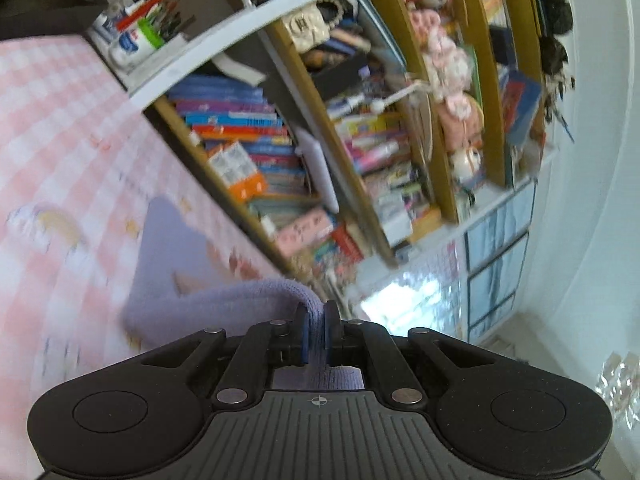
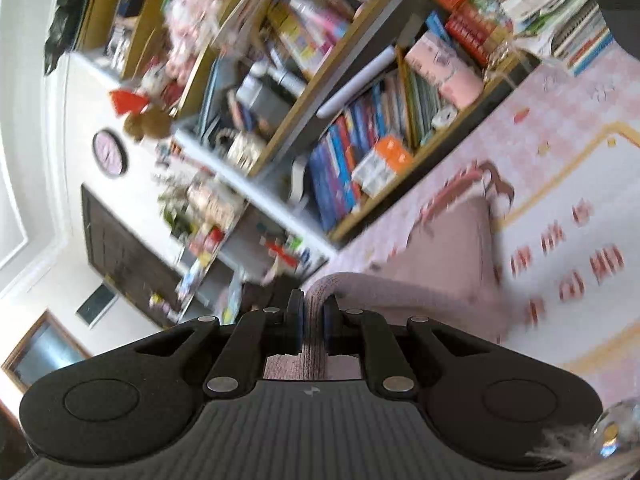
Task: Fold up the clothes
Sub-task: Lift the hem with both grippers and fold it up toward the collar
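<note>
A knitted garment (image 1: 224, 296), lilac in the left wrist view and mauve-pink in the right wrist view (image 2: 448, 264), hangs lifted over a pink checked bedcover (image 1: 60, 128). My left gripper (image 1: 315, 322) is shut on a ribbed edge of it, the cloth squeezed between the blue pads. My right gripper (image 2: 313, 320) is shut on another ribbed edge in the same way. From each grip the fabric drapes down toward the bed. Both views are tilted and blurred.
A crowded bookshelf (image 1: 256, 132) full of books and toys stands right behind the bed, also filling the right wrist view as a bookshelf (image 2: 360, 152). A white wall with a round clock (image 2: 109, 153) and a dark screen (image 2: 120, 248) lies beyond.
</note>
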A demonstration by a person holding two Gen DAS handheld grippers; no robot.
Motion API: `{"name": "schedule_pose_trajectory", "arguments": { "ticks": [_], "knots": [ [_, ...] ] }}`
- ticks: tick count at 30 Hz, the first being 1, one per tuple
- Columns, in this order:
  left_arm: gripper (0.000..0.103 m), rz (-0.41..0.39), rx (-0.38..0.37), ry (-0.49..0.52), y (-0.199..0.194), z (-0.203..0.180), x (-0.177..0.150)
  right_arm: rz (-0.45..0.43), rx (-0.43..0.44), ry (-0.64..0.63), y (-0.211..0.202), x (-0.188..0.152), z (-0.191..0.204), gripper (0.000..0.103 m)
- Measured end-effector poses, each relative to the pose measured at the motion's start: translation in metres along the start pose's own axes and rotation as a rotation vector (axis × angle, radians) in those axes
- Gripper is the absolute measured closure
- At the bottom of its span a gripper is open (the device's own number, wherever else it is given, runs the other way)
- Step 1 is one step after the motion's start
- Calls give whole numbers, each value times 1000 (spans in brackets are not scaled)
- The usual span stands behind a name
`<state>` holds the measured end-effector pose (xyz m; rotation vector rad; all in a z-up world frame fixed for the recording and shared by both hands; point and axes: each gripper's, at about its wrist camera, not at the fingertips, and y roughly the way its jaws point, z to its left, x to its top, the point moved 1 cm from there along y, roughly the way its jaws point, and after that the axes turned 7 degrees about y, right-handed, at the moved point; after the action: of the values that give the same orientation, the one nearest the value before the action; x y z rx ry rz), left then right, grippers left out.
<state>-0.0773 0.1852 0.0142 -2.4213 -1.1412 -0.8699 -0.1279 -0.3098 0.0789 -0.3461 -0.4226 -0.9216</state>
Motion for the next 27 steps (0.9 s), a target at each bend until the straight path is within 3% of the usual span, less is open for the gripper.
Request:
{"name": "schedule_pose_trajectory", "arguments": {
  "ticks": [4, 11, 22, 25, 27],
  "knots": [
    [98, -35, 21, 8, 41, 10, 26, -54, -35, 22, 34, 25, -11, 95],
    [98, 5, 130, 67, 101, 32, 45, -72, -118, 70, 90, 55, -47, 94],
    [96, 81, 251, 66, 139, 78, 42, -39, -212, 121, 132, 63, -95, 93],
    [90, 114, 290, 76, 147, 85, 42, -28, -244, 108, 136, 62, -100, 90],
    [77, 127, 321, 100, 145, 84, 45, -22, -275, 98, 135, 62, -103, 78]
  ]
}}
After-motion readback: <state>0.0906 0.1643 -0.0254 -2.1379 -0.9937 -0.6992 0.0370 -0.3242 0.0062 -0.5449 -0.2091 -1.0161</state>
